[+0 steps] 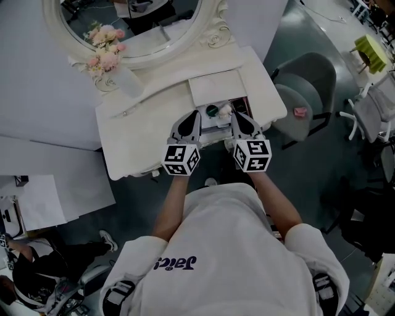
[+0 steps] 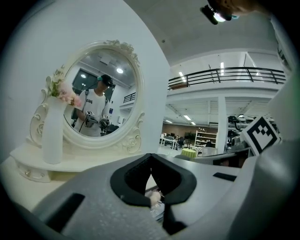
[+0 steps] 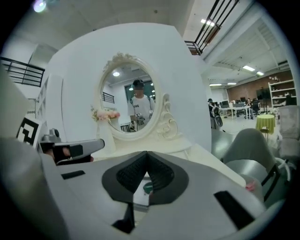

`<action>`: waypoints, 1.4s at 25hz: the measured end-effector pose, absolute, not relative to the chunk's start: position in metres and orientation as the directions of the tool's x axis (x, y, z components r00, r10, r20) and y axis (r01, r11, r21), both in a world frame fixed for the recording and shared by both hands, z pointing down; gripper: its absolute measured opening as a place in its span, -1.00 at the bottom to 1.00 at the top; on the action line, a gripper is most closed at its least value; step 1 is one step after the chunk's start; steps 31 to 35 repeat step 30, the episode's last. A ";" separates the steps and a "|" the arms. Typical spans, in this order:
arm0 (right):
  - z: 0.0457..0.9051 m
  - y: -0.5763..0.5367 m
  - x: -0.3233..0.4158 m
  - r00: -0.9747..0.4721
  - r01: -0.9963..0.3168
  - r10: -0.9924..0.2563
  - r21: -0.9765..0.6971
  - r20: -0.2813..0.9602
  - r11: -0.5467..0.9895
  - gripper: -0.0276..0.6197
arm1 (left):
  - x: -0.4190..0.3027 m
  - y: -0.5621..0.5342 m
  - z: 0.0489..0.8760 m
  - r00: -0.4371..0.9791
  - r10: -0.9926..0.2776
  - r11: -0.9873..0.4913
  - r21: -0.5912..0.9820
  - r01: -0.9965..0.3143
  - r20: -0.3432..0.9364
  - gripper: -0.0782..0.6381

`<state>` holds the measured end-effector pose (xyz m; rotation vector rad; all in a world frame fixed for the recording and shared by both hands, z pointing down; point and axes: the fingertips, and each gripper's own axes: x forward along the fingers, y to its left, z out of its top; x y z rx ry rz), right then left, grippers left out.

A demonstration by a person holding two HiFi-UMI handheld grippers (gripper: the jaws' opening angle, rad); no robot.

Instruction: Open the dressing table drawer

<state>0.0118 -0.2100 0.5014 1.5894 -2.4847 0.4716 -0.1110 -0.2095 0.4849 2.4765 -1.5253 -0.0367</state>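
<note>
The cream dressing table [image 1: 142, 139] stands below me with its centre drawer [image 1: 242, 103] pulled out; small items lie in it, among them a green round one [image 1: 212, 110]. My left gripper [image 1: 196, 113] and right gripper [image 1: 235, 115] hover side by side over the drawer's two sides, both pointing toward the mirror. In the left gripper view the left gripper [image 2: 151, 157] has its pads meeting at the tips, with nothing between them. The right gripper [image 3: 147, 153] is likewise shut and empty, and the green item [image 3: 148, 188] shows below its jaws.
An oval mirror [image 1: 133, 18] in a carved frame rises at the table's back, with a white vase of pink flowers [image 1: 105, 49] to its left. A grey chair [image 1: 305, 92] with a small pink thing [image 1: 300, 112] on its seat stands to the right.
</note>
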 end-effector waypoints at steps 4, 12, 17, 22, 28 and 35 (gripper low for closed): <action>0.459 -0.214 0.002 -0.442 -0.896 -0.866 -0.168 0.234 0.412 -0.89 | -0.115 -0.204 0.454 0.444 -0.894 -0.429 0.167 -0.888 0.063 -0.74; 0.411 -0.210 -0.004 -0.425 -0.905 -0.891 -0.055 0.158 0.422 -0.89 | -0.124 -0.192 0.413 0.412 -0.911 -0.409 0.109 -0.906 0.009 -0.74; 0.392 -0.201 -0.004 -0.426 -0.904 -0.897 -0.075 0.113 0.420 -0.89 | -0.124 -0.185 0.403 0.412 -0.911 -0.411 0.106 -0.905 -0.014 -0.74; 0.391 -0.198 0.004 -0.419 -0.908 -0.901 -0.088 0.116 0.410 -0.89 | -0.120 -0.180 0.398 0.417 -0.909 -0.417 0.104 -0.903 -0.022 -0.74; 0.388 -0.228 -0.002 -0.465 -0.885 -0.880 -0.080 0.093 0.459 -0.89 | -0.125 -0.204 0.379 0.428 -0.901 -0.432 0.052 -0.900 -0.077 -0.74; 0.378 -0.254 -0.008 -0.503 -0.865 -0.863 -0.044 0.060 0.501 -0.89 | -0.127 -0.225 0.362 0.426 -0.896 -0.431 0.014 -0.902 -0.128 -0.74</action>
